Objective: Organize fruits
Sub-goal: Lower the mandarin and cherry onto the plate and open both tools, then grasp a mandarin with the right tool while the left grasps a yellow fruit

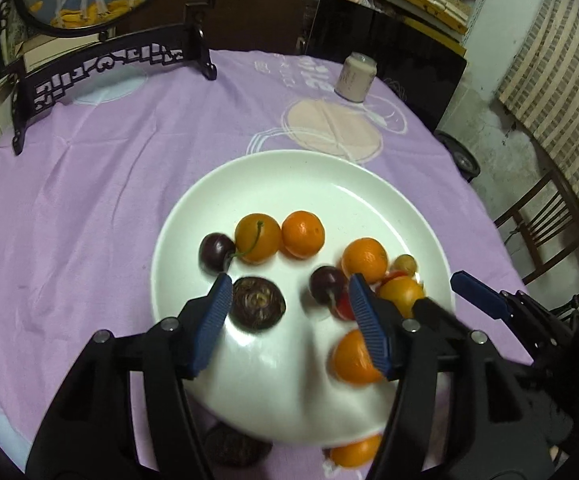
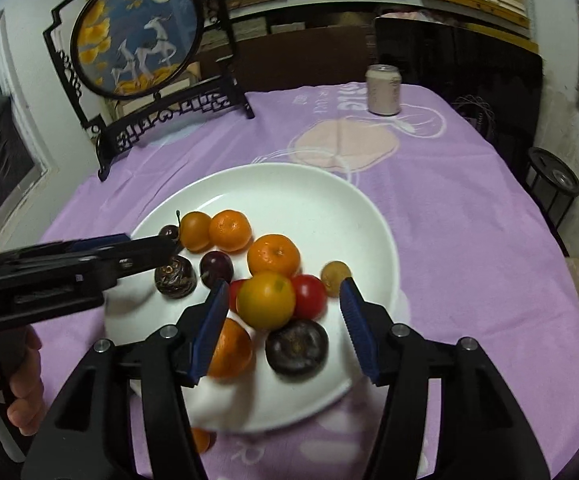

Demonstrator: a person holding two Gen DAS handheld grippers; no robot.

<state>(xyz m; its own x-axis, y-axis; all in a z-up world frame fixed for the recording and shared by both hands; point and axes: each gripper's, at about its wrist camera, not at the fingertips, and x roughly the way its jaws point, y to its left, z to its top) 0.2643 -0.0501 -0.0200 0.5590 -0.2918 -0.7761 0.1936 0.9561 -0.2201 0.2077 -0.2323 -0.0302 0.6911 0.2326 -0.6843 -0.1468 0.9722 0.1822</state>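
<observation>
A white plate (image 1: 329, 176) on the purple cloth holds several fruits: oranges (image 1: 302, 234), dark cherries (image 1: 216, 252), a dark brown round fruit (image 1: 256, 304), red tomatoes and a yellow-orange fruit (image 2: 266, 300). My left gripper (image 1: 289, 296) is open and empty just above the plate's near part, with the brown fruit and a cherry (image 1: 326, 286) between its fingers. My right gripper (image 2: 283, 300) is open and empty over the plate (image 2: 329, 200), its fingers either side of the yellow-orange fruit and a second dark brown fruit (image 2: 296, 346). The left gripper (image 2: 89, 260) shows at the left of the right wrist view.
An orange (image 1: 355, 451) and a dark fruit (image 1: 235, 446) lie on the cloth in front of the plate. A drink can (image 2: 384, 89) stands at the table's far side. A round framed deer picture on a black stand (image 2: 137, 36) stands at the far left. A chair (image 1: 545, 220) is to the right.
</observation>
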